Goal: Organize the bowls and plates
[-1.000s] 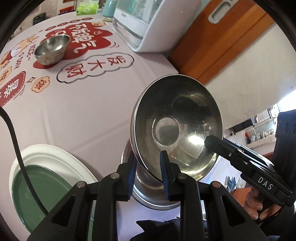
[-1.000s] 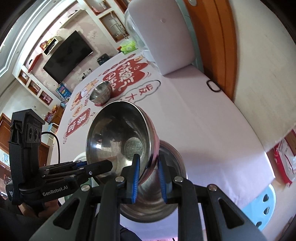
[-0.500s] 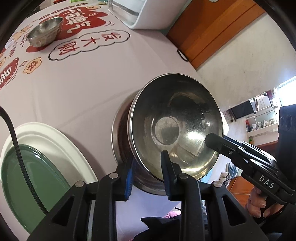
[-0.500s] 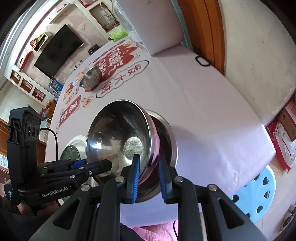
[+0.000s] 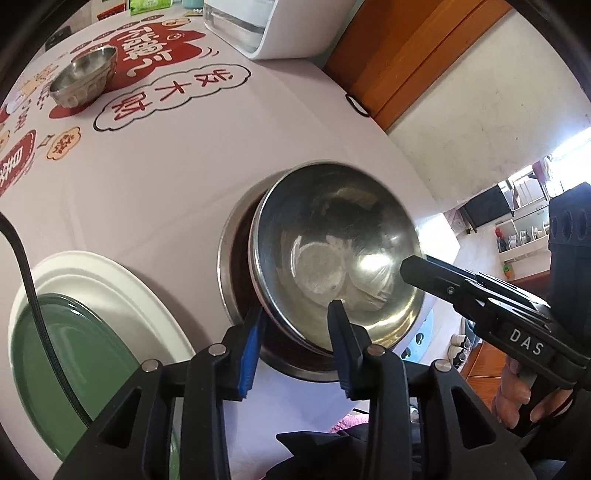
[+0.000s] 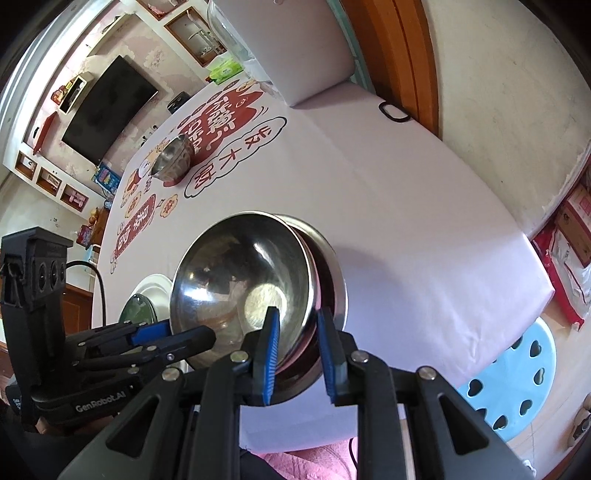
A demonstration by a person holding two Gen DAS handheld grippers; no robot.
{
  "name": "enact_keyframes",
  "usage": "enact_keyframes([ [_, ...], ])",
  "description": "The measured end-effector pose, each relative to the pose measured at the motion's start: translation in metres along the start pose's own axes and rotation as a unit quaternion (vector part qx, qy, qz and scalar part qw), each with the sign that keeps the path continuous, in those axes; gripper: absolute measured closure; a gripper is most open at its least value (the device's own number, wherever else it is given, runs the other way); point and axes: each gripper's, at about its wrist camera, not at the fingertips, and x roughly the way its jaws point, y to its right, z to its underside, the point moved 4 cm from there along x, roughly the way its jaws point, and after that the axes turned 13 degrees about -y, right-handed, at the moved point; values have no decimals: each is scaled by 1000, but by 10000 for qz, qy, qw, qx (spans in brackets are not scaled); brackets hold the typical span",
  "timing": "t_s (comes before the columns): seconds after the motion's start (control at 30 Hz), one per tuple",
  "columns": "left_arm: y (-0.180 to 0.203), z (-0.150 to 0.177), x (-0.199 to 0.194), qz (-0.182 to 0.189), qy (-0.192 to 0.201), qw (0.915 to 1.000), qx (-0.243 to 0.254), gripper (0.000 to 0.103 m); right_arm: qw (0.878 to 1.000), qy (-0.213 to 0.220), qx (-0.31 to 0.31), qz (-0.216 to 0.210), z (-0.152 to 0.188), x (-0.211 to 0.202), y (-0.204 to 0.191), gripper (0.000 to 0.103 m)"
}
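Observation:
A large steel bowl (image 5: 332, 254) sits tilted inside a wider steel bowl (image 5: 236, 273) near the table's front edge; both show in the right wrist view, the large bowl (image 6: 240, 280) and the wider bowl (image 6: 332, 280). My left gripper (image 5: 295, 332) straddles the upper bowl's near rim with its jaws spread apart from it. My right gripper (image 6: 295, 332) straddles the opposite rim, jaws also parted. A small steel bowl (image 5: 83, 75) stands far back on the red print. A green plate (image 5: 55, 369) lies on a white plate (image 5: 110, 280) at the left.
A white appliance (image 5: 266, 22) stands at the table's far end, beside an orange door (image 5: 399, 55). A black cable (image 5: 22, 266) crosses the plates. A blue stool (image 6: 517, 373) stands on the floor past the table's front right edge.
The upper bowl has come down into the wider bowl. Both grippers have opened their jaws from the rim they held.

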Motion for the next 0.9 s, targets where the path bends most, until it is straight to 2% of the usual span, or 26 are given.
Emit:
enact_keyframes([
  [0.17,-1,-2,-19,-50,226,9997,5,68,9999,157,-37,-17,-6,-6,-3,81],
  [0.3,-3,-7,-43,-63,426,9991,60,65,9998,125,-165,-40,-14,-7,-10,80],
  [0.37,-8,-10,-56,-120,534,9985,16,58,9995,103,-286,-45,-21,-8,-16,79],
  [0.43,-14,-14,-66,-239,619,9978,-71,55,9990,117,-425,-46,-30,-11,-24,72],
  [0.67,-65,-25,-101,-804,626,9921,-733,47,9941,403,-1009,-30,-76,-31,-61,66],
  [0.77,-91,-27,-119,-871,706,9887,-1000,42,9891,638,-1324,28,-103,-42,-83,58],
  [0.9,-118,-31,-148,-1157,940,9820,-1162,39,9832,884,-1595,16,-136,-53,-113,49],
])
